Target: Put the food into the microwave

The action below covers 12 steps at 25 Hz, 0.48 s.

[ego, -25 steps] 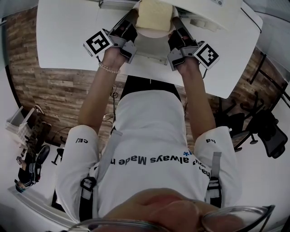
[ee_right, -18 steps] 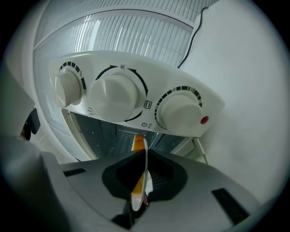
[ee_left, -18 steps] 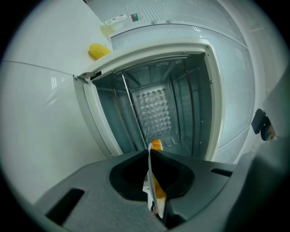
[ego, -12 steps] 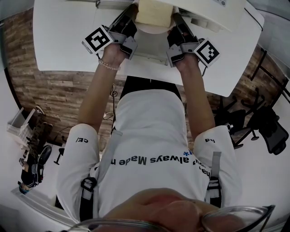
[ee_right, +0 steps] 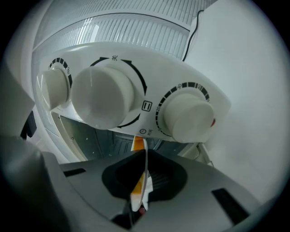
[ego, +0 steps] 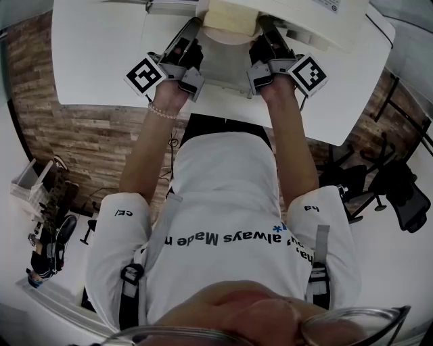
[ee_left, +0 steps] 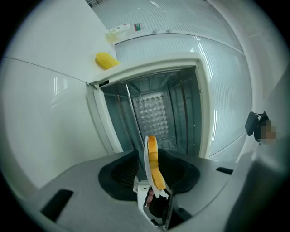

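Room: wood-plank floor [ego: 74,135] under a white tabletop [ego: 95,47]; black office chairs [ego: 399,192] at the R side.
Operator: white shirt [ego: 223,196] is nearest the head cam. Both forearms reach fwd over the tabletop edge. Bead bracelet [ego: 162,110] on the L wrist.
L claw [ego: 196,27]: clenched on the L rim of the plate [ego: 230,38]. L gripper view shows the rim edge-on between the jaws, w/ both jaws against it.
R claw [ego: 262,27]: clenched on the R rim of the same plate. R gripper view shows the thin white rim edge-on between the jaws.
Plate detail: white, round, spans the gap between both claws.
Task item: food [ego: 230,17], a pale-yellow block, sits on the plate centre at the mouth of the microwave [ego: 318,20]. Its far part is cut off by the microwave's top edge in the head view. In both gripper views it shows as an orange-yellow strip against the rim.
Microwave detail: white body at the far side of the tabletop. Grey cavity [ee_left: 156,108] is open, straight ahead of the L claw.
Controls: three white knobs [ee_right: 102,97] on the front panel, close ahead of the R claw.
Misc.: yellow item [ee_left: 106,60] just beside a corner of the cavity frame; type can't be told.
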Tool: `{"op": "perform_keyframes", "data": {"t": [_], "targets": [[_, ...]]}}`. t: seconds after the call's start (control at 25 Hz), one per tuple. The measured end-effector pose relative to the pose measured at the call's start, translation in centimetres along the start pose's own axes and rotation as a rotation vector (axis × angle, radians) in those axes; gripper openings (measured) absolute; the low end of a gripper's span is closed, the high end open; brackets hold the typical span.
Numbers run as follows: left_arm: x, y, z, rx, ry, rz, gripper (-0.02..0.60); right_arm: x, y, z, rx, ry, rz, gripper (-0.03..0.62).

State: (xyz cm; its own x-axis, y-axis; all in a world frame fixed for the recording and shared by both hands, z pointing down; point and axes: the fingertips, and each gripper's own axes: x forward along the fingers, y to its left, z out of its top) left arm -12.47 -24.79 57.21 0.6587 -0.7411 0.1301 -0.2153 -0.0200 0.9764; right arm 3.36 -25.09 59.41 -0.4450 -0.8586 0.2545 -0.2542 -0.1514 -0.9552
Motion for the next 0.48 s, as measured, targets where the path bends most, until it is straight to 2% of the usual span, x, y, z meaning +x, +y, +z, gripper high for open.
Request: {"op": "perform_keyframes", "data": {"t": [0.2, 0.48], "targets": [[-2.1, -0.6, -1.8, -0.033, -0.010, -0.003, 0.110, 0.1, 0.2, 0.1, 0.027, -0.015, 0.014, 0.021], [-1.1, -0.6, -5.6, -0.012, 0.075, 0.001, 0.110, 0.4, 0.6, 0.3, 0.020, -0.014, 0.023, 0.021]]}}
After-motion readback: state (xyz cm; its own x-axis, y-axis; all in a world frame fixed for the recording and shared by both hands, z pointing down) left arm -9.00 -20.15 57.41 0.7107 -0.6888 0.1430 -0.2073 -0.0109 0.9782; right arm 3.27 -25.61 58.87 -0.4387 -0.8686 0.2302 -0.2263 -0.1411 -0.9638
